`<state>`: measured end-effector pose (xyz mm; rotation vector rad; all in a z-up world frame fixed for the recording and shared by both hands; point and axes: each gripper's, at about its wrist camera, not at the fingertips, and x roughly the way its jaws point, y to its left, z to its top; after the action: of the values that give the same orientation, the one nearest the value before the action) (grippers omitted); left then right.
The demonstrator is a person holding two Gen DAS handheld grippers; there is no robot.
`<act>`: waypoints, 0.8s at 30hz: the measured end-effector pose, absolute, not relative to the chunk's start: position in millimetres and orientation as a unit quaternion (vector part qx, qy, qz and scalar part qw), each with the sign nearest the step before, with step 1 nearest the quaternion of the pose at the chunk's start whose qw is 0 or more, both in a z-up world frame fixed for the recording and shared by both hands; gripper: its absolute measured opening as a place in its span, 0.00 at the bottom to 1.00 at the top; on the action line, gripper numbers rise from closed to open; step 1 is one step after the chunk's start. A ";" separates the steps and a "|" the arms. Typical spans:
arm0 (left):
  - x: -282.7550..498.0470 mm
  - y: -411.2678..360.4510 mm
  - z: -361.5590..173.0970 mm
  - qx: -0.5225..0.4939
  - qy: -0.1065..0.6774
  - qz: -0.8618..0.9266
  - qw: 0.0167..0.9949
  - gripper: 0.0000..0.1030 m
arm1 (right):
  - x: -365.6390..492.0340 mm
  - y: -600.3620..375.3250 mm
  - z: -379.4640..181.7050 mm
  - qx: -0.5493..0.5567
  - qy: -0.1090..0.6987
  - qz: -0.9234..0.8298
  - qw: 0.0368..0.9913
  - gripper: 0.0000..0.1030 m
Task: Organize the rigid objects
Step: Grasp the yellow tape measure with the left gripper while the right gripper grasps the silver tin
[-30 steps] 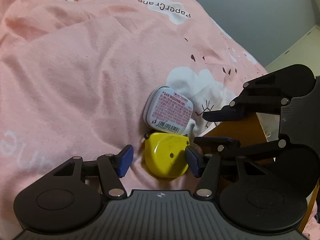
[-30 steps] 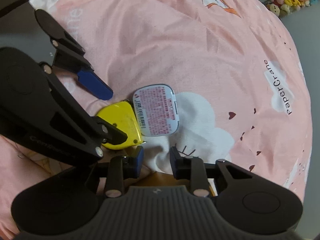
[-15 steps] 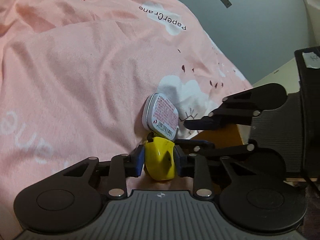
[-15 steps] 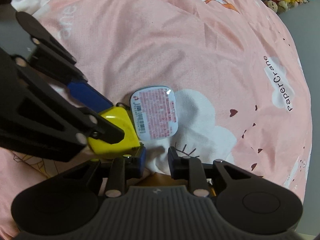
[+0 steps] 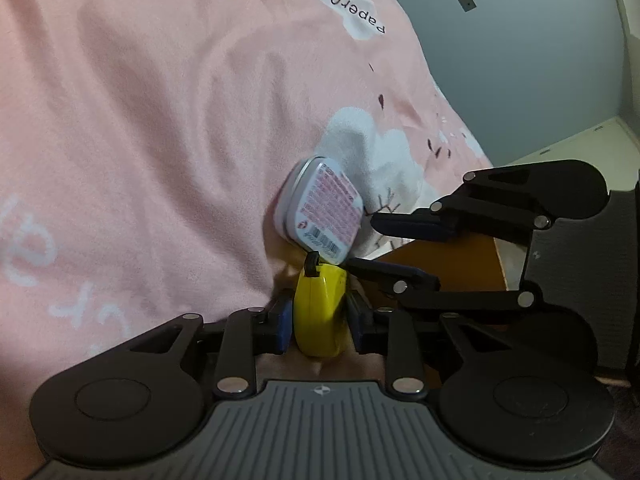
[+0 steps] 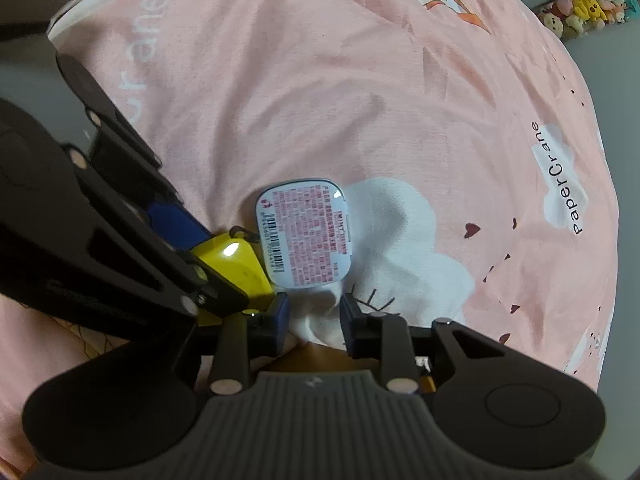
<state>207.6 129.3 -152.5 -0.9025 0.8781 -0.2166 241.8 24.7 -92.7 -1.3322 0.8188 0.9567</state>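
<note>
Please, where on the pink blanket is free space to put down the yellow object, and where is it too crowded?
Free: the wide pink blanket beyond the mint tin, up to the PaperCrane label. Crowded: the near edge, where the left gripper clamps the yellow tape measure against the tin, with the open right gripper beside.

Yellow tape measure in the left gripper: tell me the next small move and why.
Probably lift it straight up a little. The left gripper is closed on the yellow tape measure, whose tip sits against the mint tin on the pink blanket. A straight lift should clear the tin without dragging it. The right gripper is open, close beside the tin.
</note>
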 end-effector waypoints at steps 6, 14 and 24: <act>194.5 131.8 -141.2 -0.408 0.401 -0.081 0.816 0.23 | 241.2 24.2 -91.7 -0.561 0.362 0.414 0.619 0.26; 164.9 146.3 -108.1 -0.370 0.384 0.004 0.846 0.21 | 239.1 34.0 -79.6 -0.537 0.355 0.436 0.629 0.55; 165.3 158.5 -116.8 -0.369 0.388 0.027 0.844 0.21 | 249.4 67.0 -98.3 -0.532 0.361 0.437 0.629 0.59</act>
<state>165.3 158.5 -116.8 -0.7785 0.8190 0.0579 249.4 67.0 -98.3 -1.2175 0.8268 1.0009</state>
